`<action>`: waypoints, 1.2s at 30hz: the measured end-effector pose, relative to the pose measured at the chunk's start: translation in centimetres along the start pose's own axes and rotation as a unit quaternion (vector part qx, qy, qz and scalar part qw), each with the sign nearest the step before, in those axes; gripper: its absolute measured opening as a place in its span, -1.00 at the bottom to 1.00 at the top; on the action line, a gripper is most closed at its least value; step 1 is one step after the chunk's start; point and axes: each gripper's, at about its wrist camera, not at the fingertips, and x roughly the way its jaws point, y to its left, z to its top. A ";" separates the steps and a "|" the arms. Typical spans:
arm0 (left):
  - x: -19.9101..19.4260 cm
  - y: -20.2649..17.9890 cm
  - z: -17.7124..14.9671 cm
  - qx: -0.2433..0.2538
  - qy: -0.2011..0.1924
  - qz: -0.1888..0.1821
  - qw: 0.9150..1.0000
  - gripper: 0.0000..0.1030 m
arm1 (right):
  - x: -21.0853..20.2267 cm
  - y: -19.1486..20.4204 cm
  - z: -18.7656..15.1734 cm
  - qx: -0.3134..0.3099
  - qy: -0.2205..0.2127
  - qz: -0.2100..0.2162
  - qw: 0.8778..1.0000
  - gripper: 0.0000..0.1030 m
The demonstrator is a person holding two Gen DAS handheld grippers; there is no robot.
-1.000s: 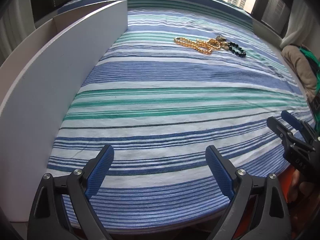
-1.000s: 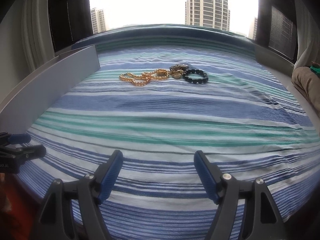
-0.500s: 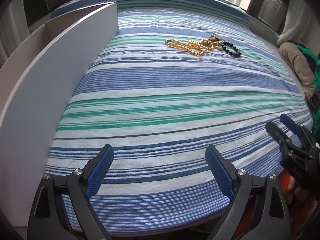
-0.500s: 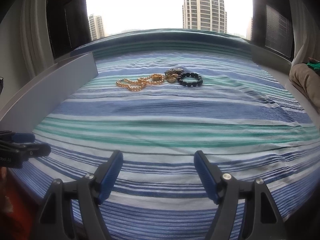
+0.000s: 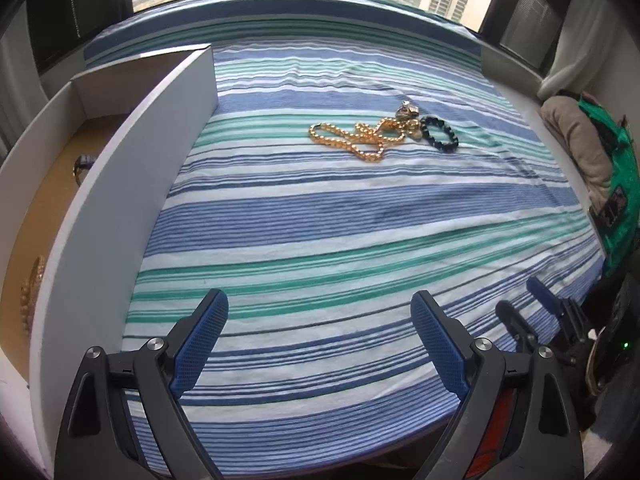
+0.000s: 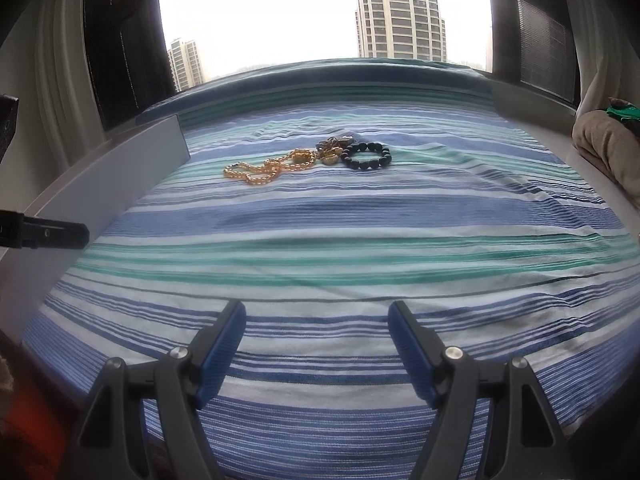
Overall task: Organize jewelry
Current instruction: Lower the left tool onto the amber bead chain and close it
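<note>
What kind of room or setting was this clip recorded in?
Most likely a bedroom in a high-rise flat. A striped bedsheet covers a wide soft surface that runs up to a window looking out on apartment towers, and folded clothes lie at the right edge.

Bed (image 5: 320,220) with blue, green and white striped cover. Far centre: gold bead necklace (image 5: 356,140), small metallic piece (image 5: 407,112) touching it, black bead bracelet (image 5: 440,134) just right of both. Left edge: long open white box (image 5: 132,184) with brown floor.
</note>
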 end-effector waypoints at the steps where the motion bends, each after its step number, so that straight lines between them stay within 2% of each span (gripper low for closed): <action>1: -0.2 -0.2 0.6 0.005 -0.001 -0.001 1.000 0.83 | -0.1 0.0 0.0 0.001 -0.001 0.001 1.000 0.46; 6: -0.3 -1.5 2.2 0.044 -0.005 0.019 0.999 0.85 | -0.4 -0.1 0.0 0.004 -0.007 0.005 1.000 0.46; 9: 0.4 -2.2 3.5 0.066 0.000 0.012 0.998 0.85 | -0.6 -0.3 -0.1 0.007 -0.008 0.007 1.000 0.46; 12: 1.3 -2.7 6.1 0.081 0.000 0.001 0.997 0.85 | -0.5 -0.6 -0.2 0.014 -0.006 0.010 1.000 0.46; 14: 1.7 -2.7 8.3 0.078 -0.006 -0.023 0.997 0.85 | -0.6 -0.7 -0.2 0.017 -0.007 0.010 1.000 0.46; 17: 2.9 -2.2 11.3 0.046 -0.010 -0.076 0.996 0.90 | -0.9 -0.9 -0.3 0.018 -0.011 0.007 1.000 0.46; 18: 3.7 -2.2 12.1 0.038 -0.013 -0.081 0.996 0.90 | -1.0 -0.9 -0.3 0.020 -0.011 0.006 1.000 0.46; 21: 6.9 -3.7 14.0 0.056 -0.019 -0.059 0.997 0.90 | -1.0 -0.9 -0.2 0.022 -0.012 0.006 1.000 0.46; 25: 12.8 -6.1 15.5 0.089 0.011 -0.050 0.995 0.89 | -1.1 -0.7 -0.2 0.017 -0.009 0.008 1.000 0.46; 29: 17.4 -7.3 16.5 0.104 0.021 0.005 0.994 0.81 | -1.2 -0.7 -0.5 0.014 -0.005 0.008 1.000 0.46; 32: 19.3 -7.7 16.4 0.105 0.031 0.023 0.994 0.77 | -1.3 -1.0 -0.9 0.014 -0.003 0.002 1.000 0.46; 35: 20.1 -8.2 16.1 0.116 0.027 0.040 0.992 0.78 | -1.0 -1.3 -1.3 0.020 0.006 -0.002 1.000 0.47; 36: 20.0 -8.2 16.1 0.113 0.021 0.035 0.993 0.77 | -0.8 -1.5 -1.4 0.024 0.010 -0.001 1.000 0.47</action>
